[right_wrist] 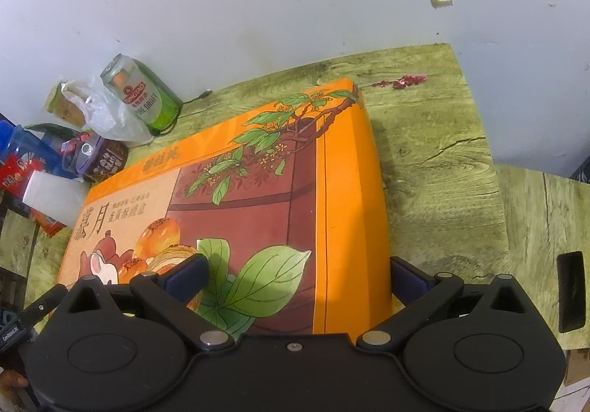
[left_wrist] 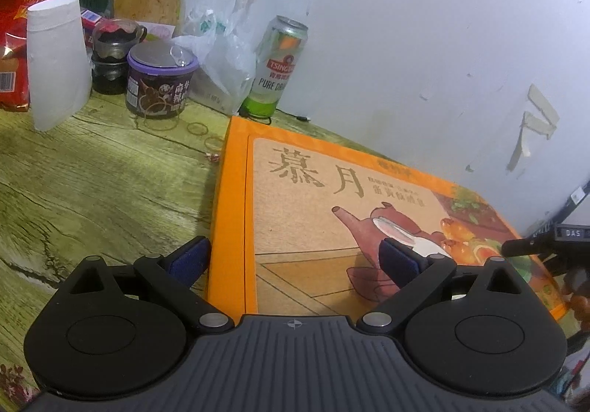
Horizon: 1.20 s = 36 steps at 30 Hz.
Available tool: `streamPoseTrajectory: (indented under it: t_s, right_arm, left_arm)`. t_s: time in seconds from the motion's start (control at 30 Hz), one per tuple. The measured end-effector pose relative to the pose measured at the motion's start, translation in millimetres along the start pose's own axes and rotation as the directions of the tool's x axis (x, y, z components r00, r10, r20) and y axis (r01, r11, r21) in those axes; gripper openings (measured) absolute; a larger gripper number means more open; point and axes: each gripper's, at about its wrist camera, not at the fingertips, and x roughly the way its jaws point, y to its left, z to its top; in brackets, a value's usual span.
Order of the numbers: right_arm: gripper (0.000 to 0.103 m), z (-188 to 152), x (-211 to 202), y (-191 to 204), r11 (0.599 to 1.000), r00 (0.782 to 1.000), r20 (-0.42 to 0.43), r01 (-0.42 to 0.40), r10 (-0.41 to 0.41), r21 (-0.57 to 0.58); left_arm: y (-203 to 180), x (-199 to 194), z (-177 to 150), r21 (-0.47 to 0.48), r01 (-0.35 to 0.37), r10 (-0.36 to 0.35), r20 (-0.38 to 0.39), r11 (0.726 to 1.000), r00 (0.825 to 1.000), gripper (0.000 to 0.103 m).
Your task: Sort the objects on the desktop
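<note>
I see the orange gift box (left_wrist: pixel 332 213) lying flat on the wooden table (left_wrist: pixel 92 190), with a beer can (left_wrist: pixel 274 69) behind it by the wall. My left gripper (left_wrist: pixel 295 257) straddles its left edge, jaws spread. My right gripper (right_wrist: pixel 298 275) straddles the right edge, jaws spread too, neither visibly clamping.

Large flat orange gift box (left_wrist: pixel 332 213), lid closed, lying flat on the green wood-grain worktop (left_wrist: pixel 92 183) near the wall; its lid shows a teapot, pastries, leafy branches and Chinese lettering; its far corner looks just beside a green beer can (left_wrist: pixel 274 69).
</note>
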Motion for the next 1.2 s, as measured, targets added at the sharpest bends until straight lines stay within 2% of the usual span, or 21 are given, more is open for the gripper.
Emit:
streamPoseTrajectory:
  t_s: [0.27,0.63,0.93,1.2]
  right_arm:
    - [0.102,6.9,9.1,8.2,1.000,1.000,-0.012,-0.012,0.011,-0.024]
    - [0.102,7.3,-4.8,5.8,0.999,0.999,0.027,-0.032,0.032,-0.012]
    - [0.102,7.2,-12.1,-8.6,0.999,1.000,0.024,-0.016,0.015,0.039]
    - [0.102,9.9,-4.1,-5.9,1.000,1.000,0.003,-0.014,0.014,0.025]
  left_arm:
    - [13.1,-5.8,2.4,-0.057,-0.005,0.005,0.007,0.998,1.000,0.098]
    - [0.6,-16.0,16.1,-0.026,0.041,-0.040,0.057,0.999,0.998,0.098]
    - [-6.9,-12.7,15.1,-0.021,0.074,-0.073,0.040,0.997,0.997,0.098]
    - [-3.3,-12.2,13.0,-0.035,0.058,-0.057,0.029,0.998,0.998,0.098]
